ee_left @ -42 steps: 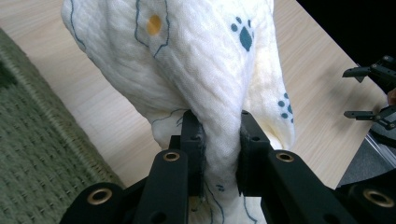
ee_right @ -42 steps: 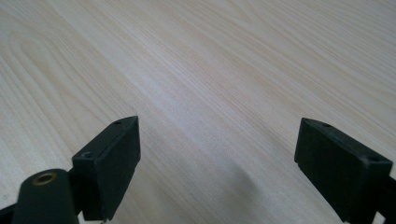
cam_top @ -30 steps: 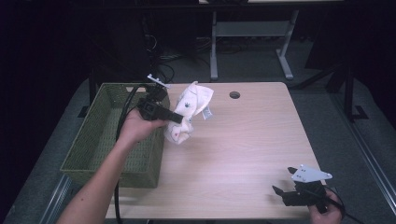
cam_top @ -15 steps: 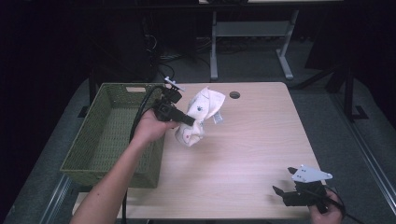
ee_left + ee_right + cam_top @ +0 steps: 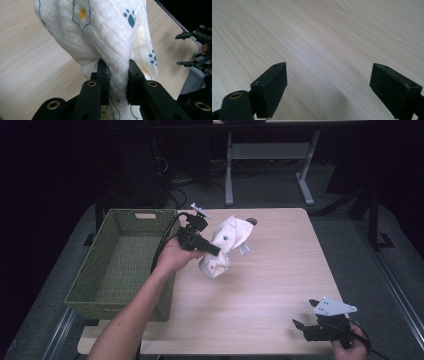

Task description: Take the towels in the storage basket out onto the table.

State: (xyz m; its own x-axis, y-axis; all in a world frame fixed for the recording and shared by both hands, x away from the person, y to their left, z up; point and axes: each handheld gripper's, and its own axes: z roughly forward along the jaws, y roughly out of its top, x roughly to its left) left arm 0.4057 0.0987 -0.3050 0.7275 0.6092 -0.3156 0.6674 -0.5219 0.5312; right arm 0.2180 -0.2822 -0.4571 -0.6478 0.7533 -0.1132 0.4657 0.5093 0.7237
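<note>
A white cloth [image 5: 227, 242] printed with blue paw marks and coloured dots hangs bunched above the table's middle. My left gripper [image 5: 214, 250] is shut on it, and in the left gripper view the cloth [image 5: 100, 37] is pinched between both black jaws of that gripper [image 5: 117, 80]. Near the table's front right corner my right gripper [image 5: 306, 314] stands open, low over the wood. In the right gripper view, the gripper [image 5: 328, 85] has its jaws wide apart with bare tabletop between them.
A green woven basket [image 5: 120, 262] stands along the left edge of the light wooden table [image 5: 270, 285]. A round dark cable hole [image 5: 251, 221] lies near the table's far edge, just behind the cloth. Desk legs and cables stand on the floor beyond.
My left gripper has carried the cloth to the right, away from the basket and toward the table's middle. The right gripper has stayed where it was.
</note>
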